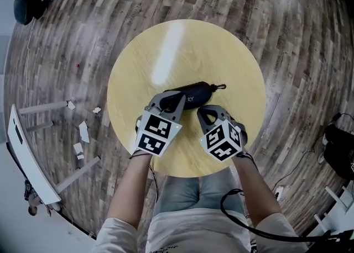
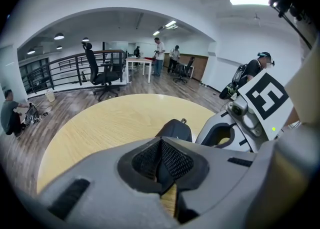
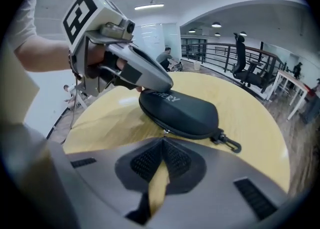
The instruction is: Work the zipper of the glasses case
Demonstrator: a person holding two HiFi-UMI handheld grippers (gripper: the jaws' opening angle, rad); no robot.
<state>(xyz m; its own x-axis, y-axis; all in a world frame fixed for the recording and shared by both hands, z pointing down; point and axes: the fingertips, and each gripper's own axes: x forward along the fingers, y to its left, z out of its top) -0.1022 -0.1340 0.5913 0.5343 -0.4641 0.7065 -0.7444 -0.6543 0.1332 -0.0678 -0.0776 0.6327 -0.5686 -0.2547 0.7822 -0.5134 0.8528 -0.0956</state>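
The case (image 1: 193,94) is lying on its side near the middle of the counter (image 1: 221,47), its clip (image 1: 221,87) pointing off to my right; the zipper (image 3: 192,135) is running along the edge facing me and is looking closed there, though I cannot tell how far round.

I am holding the left claw (image 2: 161,143) with its jaws brought together and nothing between them that I can make out; its tip is bearing on the case's left end. I am judging that it is there as an anchor, so the case is not sliding or swinging when the zipper is drawn.

The right claw (image 3: 163,143) is hovering just in front of the case, its jaws also meeting at the tips and gripping nothing; it is aiming at the small metal pull (image 3: 165,132) on the near edge, close to it but apart.

The task is looking barely begun to me; the next move is calling for the right jaws to part slightly and nip that pull, which is tiny and lying flat, so it may be slipping out; the case may also be pivoting under a single pinning point.
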